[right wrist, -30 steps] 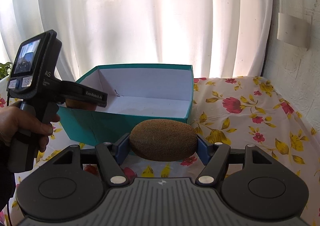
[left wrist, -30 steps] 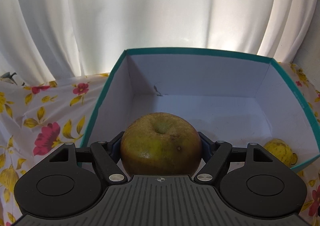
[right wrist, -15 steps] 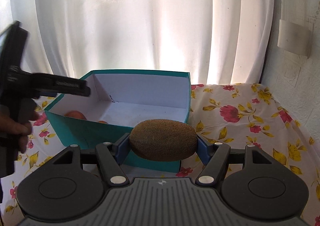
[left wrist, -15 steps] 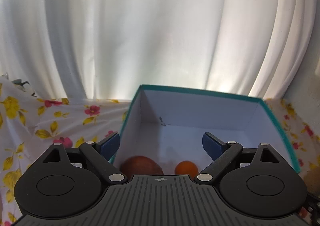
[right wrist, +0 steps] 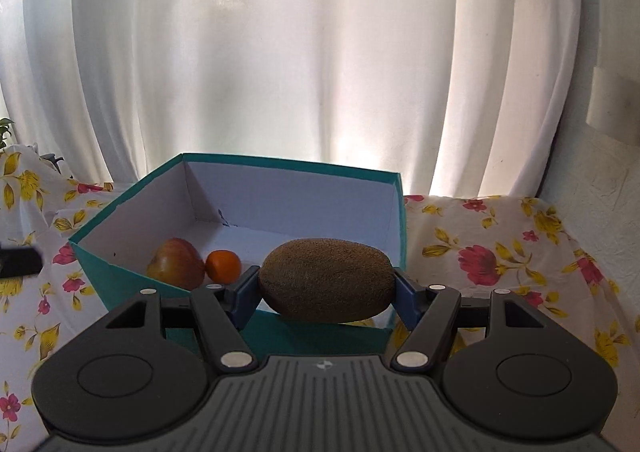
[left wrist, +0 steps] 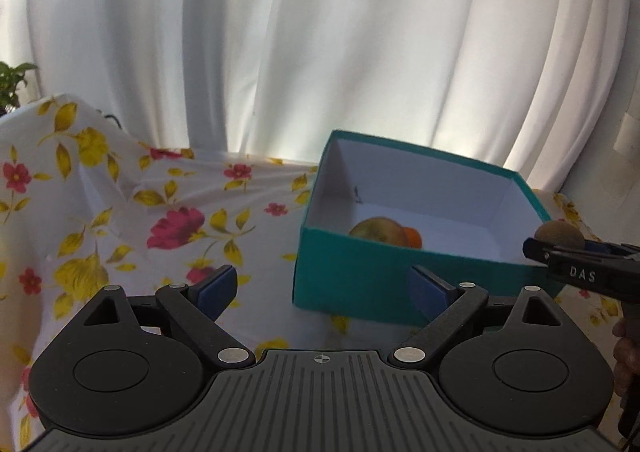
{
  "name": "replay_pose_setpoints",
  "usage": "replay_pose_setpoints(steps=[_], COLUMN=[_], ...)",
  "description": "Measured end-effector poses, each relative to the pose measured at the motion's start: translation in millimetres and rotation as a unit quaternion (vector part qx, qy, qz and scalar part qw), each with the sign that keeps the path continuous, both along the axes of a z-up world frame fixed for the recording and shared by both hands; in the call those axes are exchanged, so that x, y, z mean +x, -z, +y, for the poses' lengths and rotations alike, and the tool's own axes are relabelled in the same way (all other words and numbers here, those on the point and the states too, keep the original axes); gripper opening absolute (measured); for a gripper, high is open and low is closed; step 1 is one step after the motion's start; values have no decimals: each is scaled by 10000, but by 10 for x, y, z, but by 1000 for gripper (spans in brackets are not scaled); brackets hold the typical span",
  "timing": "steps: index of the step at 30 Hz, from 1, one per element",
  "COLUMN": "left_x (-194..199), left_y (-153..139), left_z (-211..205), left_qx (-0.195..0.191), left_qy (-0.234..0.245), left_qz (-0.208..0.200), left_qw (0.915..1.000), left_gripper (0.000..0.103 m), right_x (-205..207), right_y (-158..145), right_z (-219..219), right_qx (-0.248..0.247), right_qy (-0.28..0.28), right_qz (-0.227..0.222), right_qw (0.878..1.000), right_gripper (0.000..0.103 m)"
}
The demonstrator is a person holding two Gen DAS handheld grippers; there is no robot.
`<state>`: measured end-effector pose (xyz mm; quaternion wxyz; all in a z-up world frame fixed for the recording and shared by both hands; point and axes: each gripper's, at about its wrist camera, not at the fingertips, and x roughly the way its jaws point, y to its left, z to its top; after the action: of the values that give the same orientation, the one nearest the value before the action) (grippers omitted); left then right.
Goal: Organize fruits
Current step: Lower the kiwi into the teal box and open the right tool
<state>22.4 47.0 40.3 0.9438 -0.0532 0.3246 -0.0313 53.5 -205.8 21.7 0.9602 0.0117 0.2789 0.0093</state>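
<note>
- Nearest in the right wrist view, the right gripper (right wrist: 326, 292) holds a brown kiwi (right wrist: 326, 279) lengthwise, its blue fingers (right wrist: 245, 295) pressed against the fruit's two ends.
- The left gripper (left wrist: 322, 286) is empty; its fingers (left wrist: 218, 286) have just been opening and now stand wide apart with nothing between them, over the flowered cloth on the bench (left wrist: 120, 220), just short of the box's near left corner.
- Beyond, the teal box (right wrist: 132, 272) sits open-topped on the cloth. An apple (right wrist: 176, 264) lies against its near left wall, with a small orange (right wrist: 223, 266) touching its right side.
- The kiwi hangs just above the box's near rim, not yet over the white floor.
- My reading: the step in hand is delivering the kiwi, and the left hand's drop looks done.
- The next move calls for carrying the kiwi farther in, over the bare floor right of the orange, lowering it, then parting the fingers.
- The left gripper should stay clear of that path.
</note>
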Motion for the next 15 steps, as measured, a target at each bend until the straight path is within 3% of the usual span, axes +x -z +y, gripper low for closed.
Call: replay_pose_setpoints(steps=[7,15], left_x=[-138,-150], left_y=[182,232], left_z=[150,131], left_qx=[170,307], left_qy=[-290,-230], left_qz=[391,539], left_qw=[9987,9978], left_gripper=[95,95], right_x=[152,237], right_y=[155,198], right_z=[21,37], right_qx=[120,120], right_qy=[23,10], right_qz=[164,219], right_qw=[9998,9997], right_gripper=[68,68])
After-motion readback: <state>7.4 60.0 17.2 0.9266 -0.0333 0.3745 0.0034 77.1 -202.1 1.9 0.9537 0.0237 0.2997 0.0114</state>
